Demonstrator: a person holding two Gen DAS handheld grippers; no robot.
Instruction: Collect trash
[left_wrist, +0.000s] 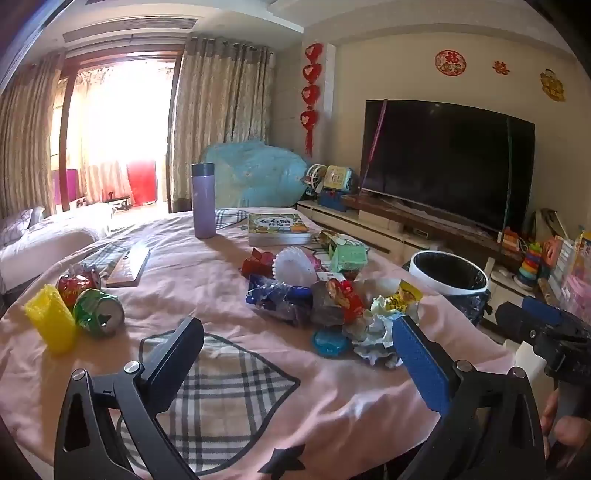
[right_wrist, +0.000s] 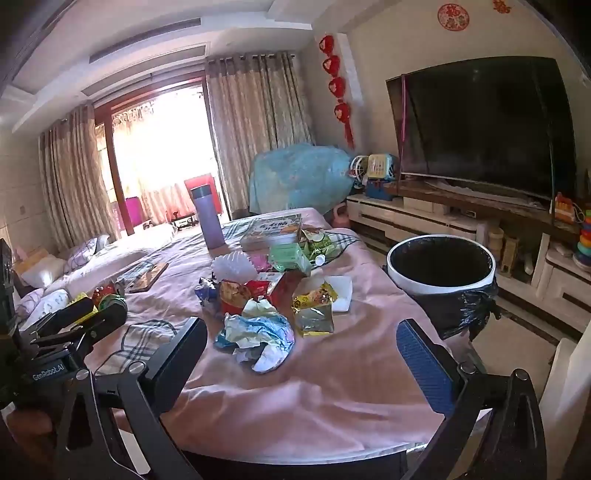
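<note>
The left gripper (left_wrist: 297, 341) hangs with its jaws spread wide and empty above the pink tablecloth (left_wrist: 207, 284), and the right gripper (right_wrist: 301, 343) is likewise spread and holding nothing. Just ahead of the right one lies a crumpled pale wrapper (right_wrist: 258, 336), with a yellow snack packet (right_wrist: 314, 306) and more wrappers heaped behind it. A crushed green can (left_wrist: 99, 312) lies far left, and the black-lined trash bin (right_wrist: 441, 271) stands beside the table's right edge.
</note>
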